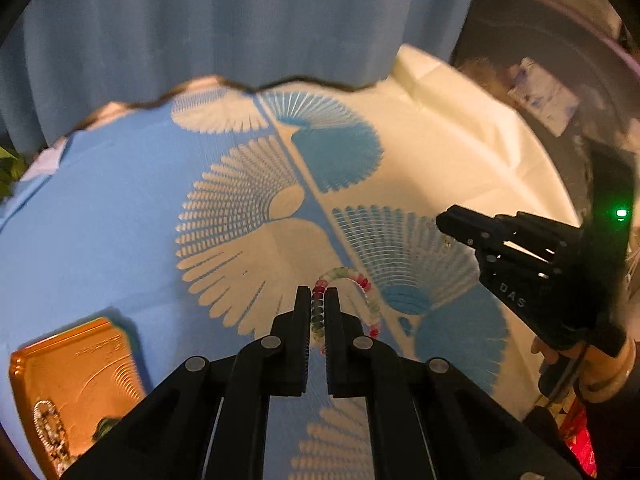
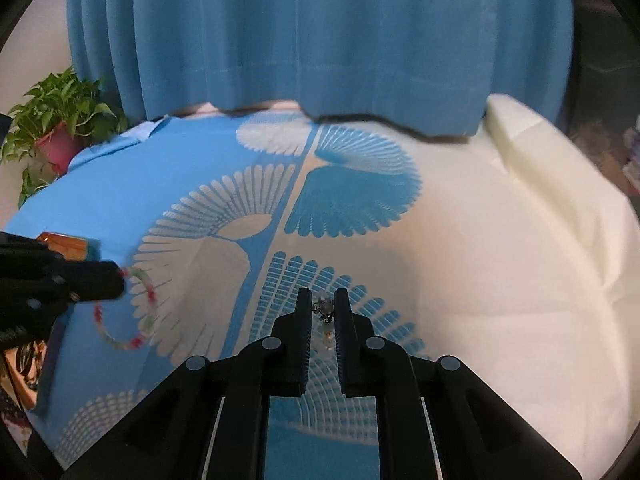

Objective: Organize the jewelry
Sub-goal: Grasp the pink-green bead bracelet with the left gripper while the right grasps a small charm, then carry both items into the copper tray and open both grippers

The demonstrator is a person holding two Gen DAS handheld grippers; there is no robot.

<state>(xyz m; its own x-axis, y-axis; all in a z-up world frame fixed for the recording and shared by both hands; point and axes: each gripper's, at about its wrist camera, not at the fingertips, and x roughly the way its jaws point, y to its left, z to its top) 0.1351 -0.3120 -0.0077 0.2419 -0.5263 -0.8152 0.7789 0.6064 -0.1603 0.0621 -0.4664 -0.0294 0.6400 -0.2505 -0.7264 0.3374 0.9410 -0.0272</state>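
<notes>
My left gripper (image 1: 319,294) is shut on a bracelet of red, green and clear beads (image 1: 362,284), held just above the blue-and-cream cloth. The bracelet (image 2: 138,320) hangs from the left gripper (image 2: 120,284) in the right wrist view. My right gripper (image 2: 323,300) is shut on a small silver earring with pale beads (image 2: 326,312); it also shows in the left wrist view (image 1: 442,222). A gold tray (image 1: 80,364) at lower left holds a beaded chain (image 1: 48,428).
The patterned tablecloth (image 2: 360,200) covers the table. A blue curtain (image 2: 320,40) hangs behind its far edge. A potted plant (image 2: 60,120) stands at the far left. The tray's corner (image 2: 64,242) shows behind the left gripper.
</notes>
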